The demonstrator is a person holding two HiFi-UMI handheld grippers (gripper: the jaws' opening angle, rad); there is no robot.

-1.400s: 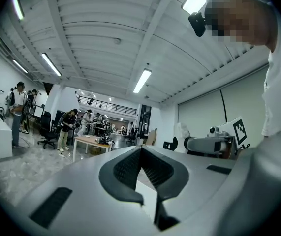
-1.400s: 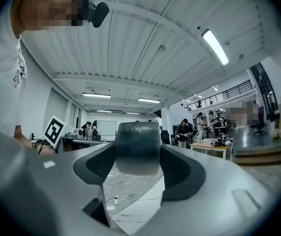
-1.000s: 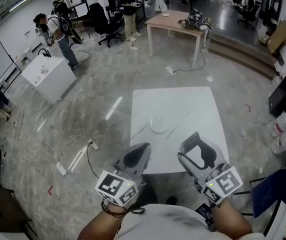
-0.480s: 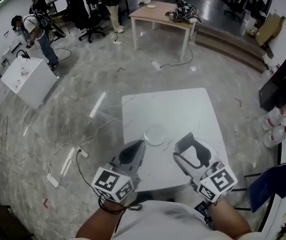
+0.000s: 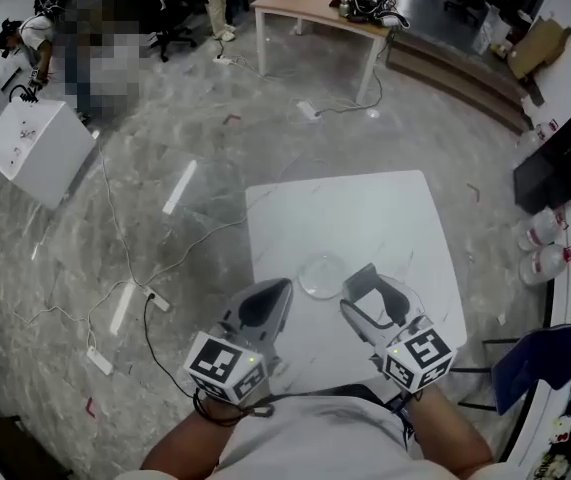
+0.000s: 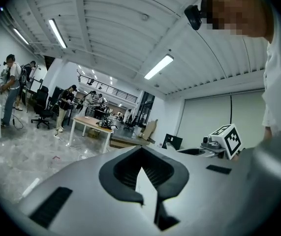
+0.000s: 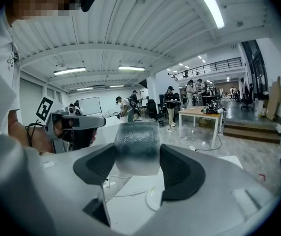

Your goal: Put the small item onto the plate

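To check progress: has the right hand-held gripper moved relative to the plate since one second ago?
Yes. The right hand-held gripper, shut on the small item, is now closer to the plate.

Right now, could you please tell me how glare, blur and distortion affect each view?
Head view: fisheye bends the table edges, lamp glare streaks the glossy floor, and the clear plate barely shows against white. Right gripper view: the item sits close and soft, background clearer. Left gripper view: dark corners, a bright ceiling lamp.
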